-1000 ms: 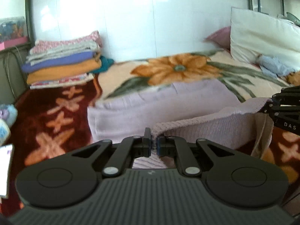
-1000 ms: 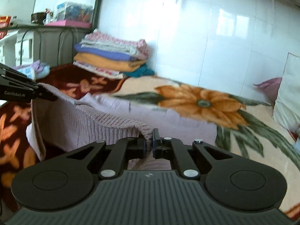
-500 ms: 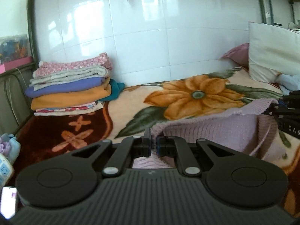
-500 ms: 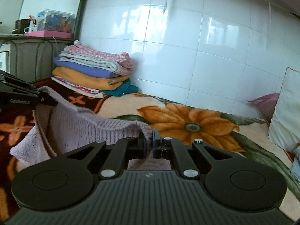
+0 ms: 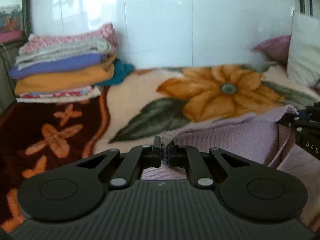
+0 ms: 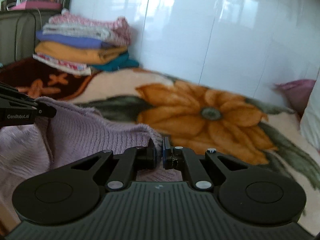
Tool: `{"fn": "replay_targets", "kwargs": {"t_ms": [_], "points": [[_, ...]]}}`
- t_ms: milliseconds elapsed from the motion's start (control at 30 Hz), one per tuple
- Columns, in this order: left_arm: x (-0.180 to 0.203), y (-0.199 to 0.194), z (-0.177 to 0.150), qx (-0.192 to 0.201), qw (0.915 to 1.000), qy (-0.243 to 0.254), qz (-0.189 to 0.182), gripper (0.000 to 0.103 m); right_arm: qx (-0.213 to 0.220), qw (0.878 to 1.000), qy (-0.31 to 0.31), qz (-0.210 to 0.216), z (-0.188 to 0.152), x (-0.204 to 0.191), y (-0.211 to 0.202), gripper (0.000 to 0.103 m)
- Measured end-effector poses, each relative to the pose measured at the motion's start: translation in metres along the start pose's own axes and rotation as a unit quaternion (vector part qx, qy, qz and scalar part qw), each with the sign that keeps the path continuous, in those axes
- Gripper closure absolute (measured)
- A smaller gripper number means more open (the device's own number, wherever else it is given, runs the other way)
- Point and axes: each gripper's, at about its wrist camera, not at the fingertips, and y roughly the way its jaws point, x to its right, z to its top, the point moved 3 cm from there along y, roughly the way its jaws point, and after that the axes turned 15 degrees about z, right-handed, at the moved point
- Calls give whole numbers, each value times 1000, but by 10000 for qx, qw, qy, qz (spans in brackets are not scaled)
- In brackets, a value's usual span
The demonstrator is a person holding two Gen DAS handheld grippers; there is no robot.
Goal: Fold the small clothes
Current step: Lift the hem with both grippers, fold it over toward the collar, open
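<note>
1. The left tongs (image 5: pixel 164 153) are closed on a corner of a lilac knitted garment (image 5: pixel 230 138), the knit edge pinched between the two pads.
2. The right tongs (image 6: pixel 159 154) are likewise clamped on the garment (image 6: pixel 90 132), gripping another corner of its upper edge.
3. The garment hangs stretched between the two tongs, its top edge running from one to the other, with the rest sagging down onto the bed near the cameras.
4. In the left wrist view the right tongs (image 5: pixel 304 124) show at the right edge, with knit at their tip; in the right wrist view the left tongs (image 6: pixel 26 108) show at the left edge, also on the knit.
5. Beneath lies a blanket (image 5: pixel 140 92) covering the bed, cream with a large orange flower (image 5: pixel 220 92) and green leaves, turning dark red with orange motifs on the left.
6. At the far left, against the white tiled wall (image 5: pixel 160 20), stands a stack of folded clothes (image 5: pixel 64 70): pink, grey, purple and orange layers, with a teal piece beside it.
7. At the far right a white pillow (image 5: pixel 304 50) leans by the wall, a mauve cushion (image 5: pixel 274 48) just beside it.
8. Both views are somewhat blurred.
</note>
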Motion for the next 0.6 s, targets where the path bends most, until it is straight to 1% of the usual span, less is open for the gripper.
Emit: {"fn": "replay_targets", "kwargs": {"t_ms": [133,233,300,367,400,467,500,567,600], "points": [[7,32,-17,-315,9995,58,80,94,-277,9994,185,-4,-15,5,31,97],[13,47,-27,-511,9986,107,100,94,-482,9983,320,3,-27,9,47,96],[16,56,-34,-631,9979,118,94,92,-507,9979,395,26,-32,10,52,96],[17,60,-38,-654,9977,113,102,91,-477,9978,448,46,-33,10,52,95],[17,61,-38,-637,9979,96,118,91,-469,9977,478,72,-33,11,51,92],[17,59,-37,-641,9978,98,130,91,-455,9973,560,105,-31,13,48,77],[18,59,-36,-643,9978,109,133,91,-440,9972,595,95,-29,14,44,73],[15,53,-32,-662,9977,128,98,91,-345,9972,654,113,-25,17,31,60],[14,50,-29,-650,9978,131,75,90,-294,9973,667,130,-23,17,20,57]]}}
